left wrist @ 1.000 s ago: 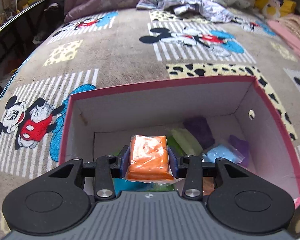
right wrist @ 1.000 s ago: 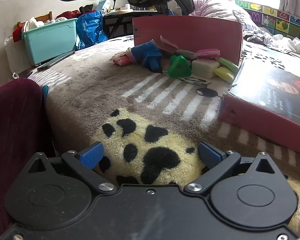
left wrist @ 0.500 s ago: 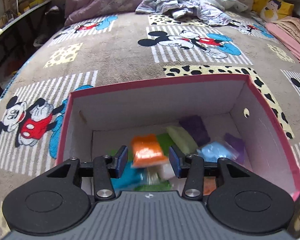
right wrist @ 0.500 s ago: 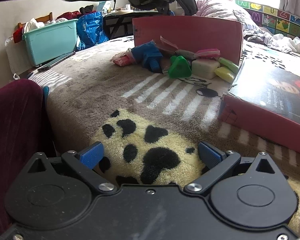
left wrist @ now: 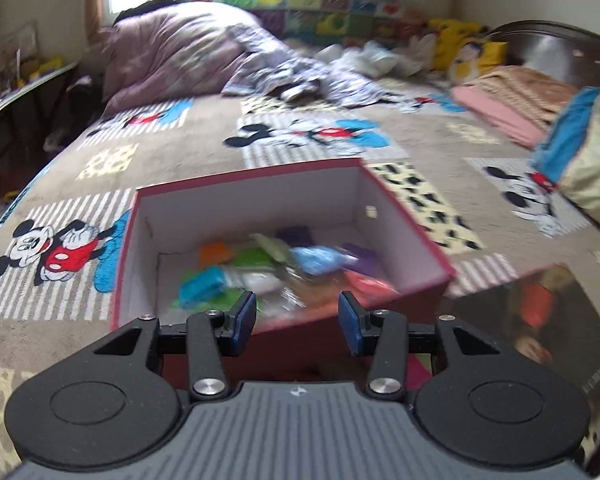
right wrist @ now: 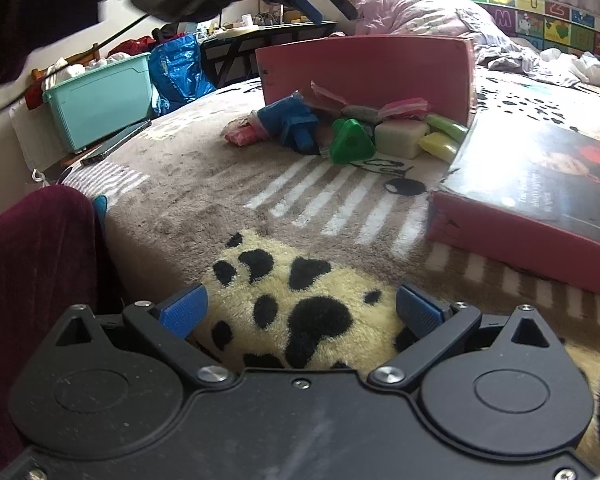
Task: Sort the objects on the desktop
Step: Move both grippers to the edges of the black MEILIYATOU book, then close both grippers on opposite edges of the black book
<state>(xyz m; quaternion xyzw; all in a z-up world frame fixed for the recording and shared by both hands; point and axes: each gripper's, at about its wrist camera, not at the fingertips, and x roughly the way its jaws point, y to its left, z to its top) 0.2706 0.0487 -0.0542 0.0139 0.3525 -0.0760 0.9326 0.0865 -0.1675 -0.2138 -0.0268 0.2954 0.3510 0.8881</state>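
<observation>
Blanket [right wrist: 228, 184]; box [left wrist: 404, 224] interior only from left wrist.

Box [left wrist: 404, 236]: open-topped, on the bed blanket [left wrist: 180, 152], directly ahead of the left gripper [left wrist: 296, 320].
Packets [left wrist: 280, 268]: heaped inside the box on its floor (individual items blurred).
Box lid [left wrist: 540, 320]: flat on the blanket, ahead and right of the left gripper, beside the box.
Bedding heap [left wrist: 172, 52]: far behind the box.
Loose items [right wrist: 352, 136]: clustered on the blanket against the box's near wall, well ahead of the right gripper [right wrist: 300, 312]; the lid lies to their right.
Storage bin [right wrist: 100, 96]: off the bed, far ahead-left of the right gripper.
</observation>
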